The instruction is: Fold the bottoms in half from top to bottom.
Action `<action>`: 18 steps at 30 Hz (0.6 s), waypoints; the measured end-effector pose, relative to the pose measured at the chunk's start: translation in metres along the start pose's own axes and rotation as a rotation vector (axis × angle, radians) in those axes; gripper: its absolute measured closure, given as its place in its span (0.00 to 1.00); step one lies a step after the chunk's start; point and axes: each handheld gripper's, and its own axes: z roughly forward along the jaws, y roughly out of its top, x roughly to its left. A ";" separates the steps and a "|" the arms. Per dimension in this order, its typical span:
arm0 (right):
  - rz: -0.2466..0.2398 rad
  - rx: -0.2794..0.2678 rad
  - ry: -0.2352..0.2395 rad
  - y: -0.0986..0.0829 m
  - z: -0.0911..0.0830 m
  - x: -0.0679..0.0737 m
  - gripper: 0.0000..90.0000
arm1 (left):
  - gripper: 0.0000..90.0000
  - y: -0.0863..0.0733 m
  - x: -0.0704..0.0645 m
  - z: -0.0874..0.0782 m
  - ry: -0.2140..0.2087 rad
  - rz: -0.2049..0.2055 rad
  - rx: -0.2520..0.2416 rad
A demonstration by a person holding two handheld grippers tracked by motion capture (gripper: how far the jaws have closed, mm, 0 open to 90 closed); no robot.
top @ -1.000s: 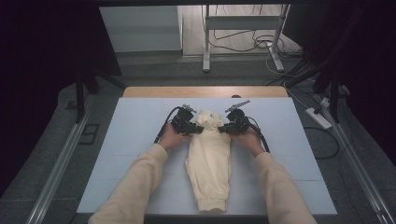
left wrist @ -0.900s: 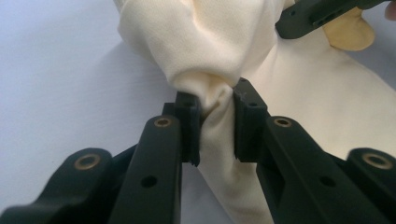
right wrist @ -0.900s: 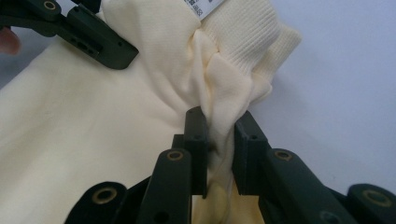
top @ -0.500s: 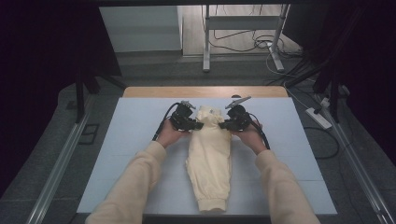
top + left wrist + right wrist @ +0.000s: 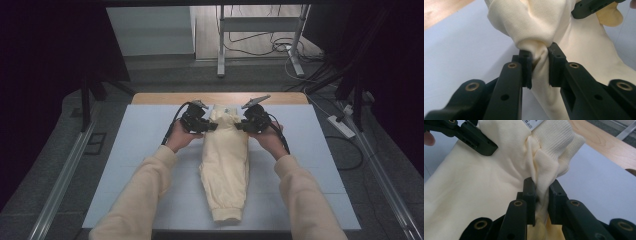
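Both hand-held grippers (image 5: 216, 126) (image 5: 236, 125) pinch cream garment (image 5: 225, 165).

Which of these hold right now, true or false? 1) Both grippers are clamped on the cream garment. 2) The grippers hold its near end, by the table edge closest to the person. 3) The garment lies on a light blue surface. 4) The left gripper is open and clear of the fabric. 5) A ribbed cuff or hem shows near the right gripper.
1) True: the left gripper and right gripper each pinch a fold of the cream garment.
2) False: they hold its far end.
3) True: it lies on the light blue surface.
4) False: its jaws are shut on fabric.
5) True: the ribbed cuff shows there.
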 end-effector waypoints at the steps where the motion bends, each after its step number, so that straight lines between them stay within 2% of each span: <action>1: -0.003 -0.005 -0.001 0.002 -0.001 0.000 0.87 | 0.85 0.003 0.000 -0.003 0.005 0.002 -0.009; 4: -0.020 -0.038 -0.019 0.016 -0.012 -0.001 0.87 | 0.85 0.014 0.001 -0.018 0.029 0.019 -0.040; 8: -0.048 -0.075 -0.053 0.030 -0.024 0.001 0.87 | 0.85 0.022 -0.001 -0.029 0.050 0.031 -0.074; 18: -0.029 -0.053 -0.058 0.018 -0.010 0.001 0.87 | 0.86 0.014 -0.001 -0.017 0.052 0.028 -0.043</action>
